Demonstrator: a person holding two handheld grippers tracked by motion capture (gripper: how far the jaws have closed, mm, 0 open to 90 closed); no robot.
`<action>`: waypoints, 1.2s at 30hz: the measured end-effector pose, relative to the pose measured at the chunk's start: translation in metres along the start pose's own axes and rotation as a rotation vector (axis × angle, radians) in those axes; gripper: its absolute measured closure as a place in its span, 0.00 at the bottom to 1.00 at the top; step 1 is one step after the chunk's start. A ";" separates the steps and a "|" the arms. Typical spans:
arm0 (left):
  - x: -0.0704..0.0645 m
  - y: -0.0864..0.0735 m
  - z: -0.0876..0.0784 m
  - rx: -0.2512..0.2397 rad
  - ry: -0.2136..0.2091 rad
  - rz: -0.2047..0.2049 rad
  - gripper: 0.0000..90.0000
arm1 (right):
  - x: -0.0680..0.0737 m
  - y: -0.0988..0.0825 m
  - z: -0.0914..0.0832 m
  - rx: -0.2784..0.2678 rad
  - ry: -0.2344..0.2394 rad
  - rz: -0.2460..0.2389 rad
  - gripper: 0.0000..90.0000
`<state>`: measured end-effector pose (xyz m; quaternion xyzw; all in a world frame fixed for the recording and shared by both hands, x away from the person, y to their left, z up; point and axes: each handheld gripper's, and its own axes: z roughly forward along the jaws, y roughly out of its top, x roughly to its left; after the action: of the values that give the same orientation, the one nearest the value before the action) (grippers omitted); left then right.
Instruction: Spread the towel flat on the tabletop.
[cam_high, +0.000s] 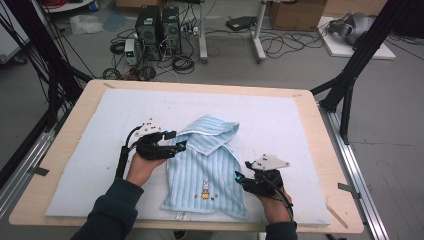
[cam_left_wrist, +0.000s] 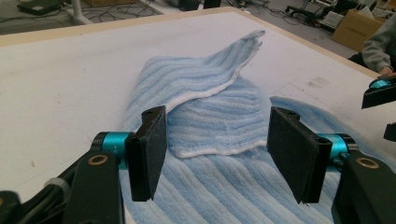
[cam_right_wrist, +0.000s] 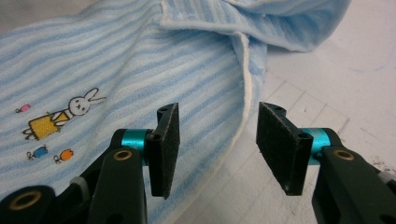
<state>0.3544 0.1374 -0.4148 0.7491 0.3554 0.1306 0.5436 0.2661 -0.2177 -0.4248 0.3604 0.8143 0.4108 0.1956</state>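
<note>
A light-blue striped towel (cam_high: 207, 170) lies crumpled on the white mat (cam_high: 280, 115), its top part folded over and a small rabbit picture (cam_high: 204, 188) near its front edge. My left gripper (cam_high: 176, 140) hovers at the towel's left edge with its jaws open. In the left gripper view the pads (cam_left_wrist: 149, 149) stand wide apart above the towel (cam_left_wrist: 219, 93), with nothing between them. My right gripper (cam_high: 243, 170) is open at the towel's right edge. In the right gripper view the white hem (cam_right_wrist: 243, 112) runs between its fingertips (cam_right_wrist: 217, 140), untouched, and the rabbit (cam_right_wrist: 65, 114) lies to the left.
The mat covers most of a wooden table (cam_high: 327, 165), with bare mat around the towel. Black frame posts (cam_high: 350, 70) stand at the table's far corners. Computers (cam_high: 157, 25), cables and boxes sit on the floor beyond.
</note>
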 end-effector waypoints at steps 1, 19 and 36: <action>0.002 -0.001 0.003 0.006 0.005 -0.011 0.43 | -0.001 -0.001 0.002 0.004 0.002 0.000 0.54; 0.013 -0.018 0.041 0.252 0.069 0.023 0.97 | -0.014 -0.002 0.033 0.122 0.092 0.030 0.95; 0.005 -0.020 -0.011 0.153 0.048 0.033 0.63 | 0.006 -0.003 0.008 0.074 0.124 0.014 0.67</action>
<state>0.3439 0.1517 -0.4301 0.7908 0.3648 0.1298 0.4740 0.2656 -0.2107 -0.4321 0.3468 0.8370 0.4034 0.1284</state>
